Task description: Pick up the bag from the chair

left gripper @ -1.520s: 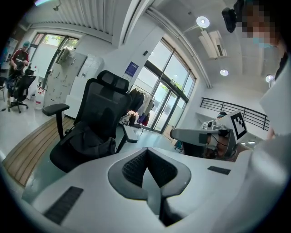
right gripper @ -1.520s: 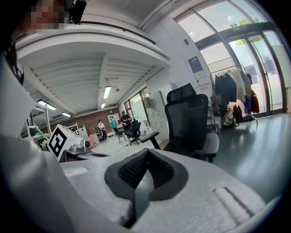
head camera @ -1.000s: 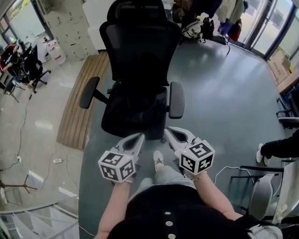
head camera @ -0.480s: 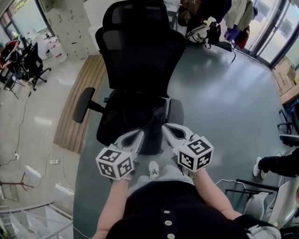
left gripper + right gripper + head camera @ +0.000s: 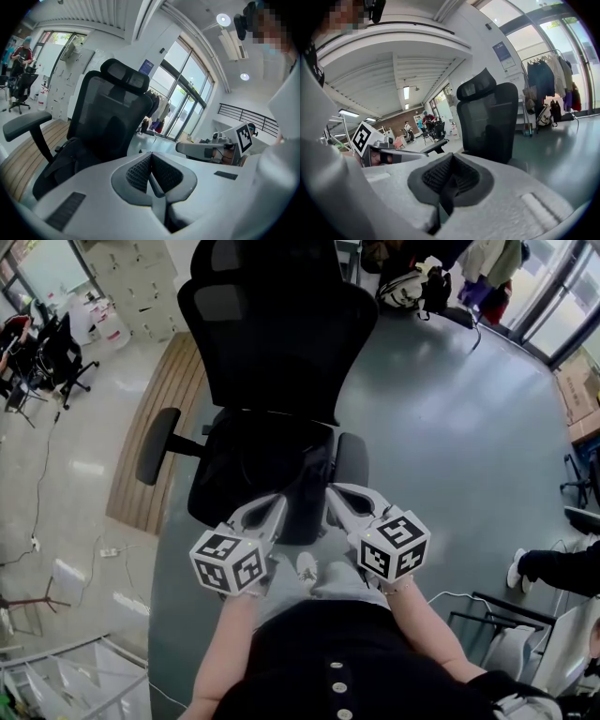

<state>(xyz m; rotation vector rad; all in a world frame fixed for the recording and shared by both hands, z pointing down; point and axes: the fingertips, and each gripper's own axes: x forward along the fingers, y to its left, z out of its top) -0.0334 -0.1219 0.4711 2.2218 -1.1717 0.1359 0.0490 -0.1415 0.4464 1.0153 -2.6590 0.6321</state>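
Bag (image 5: 267, 465), black and lumpy, sits on the seat of the black chair (image 5: 281, 343). Left gripper (image 5: 277, 505) and right gripper (image 5: 337, 495) hover side by side at the front edge of the chair's seat, pointing at it. Both have their jaws pressed tight together, with nothing between them.

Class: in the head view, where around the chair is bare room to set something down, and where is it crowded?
Free: the grey floor right of the chair; the wooden strip on its left. Crowded: the seat, filled by the bag, between both armrests.
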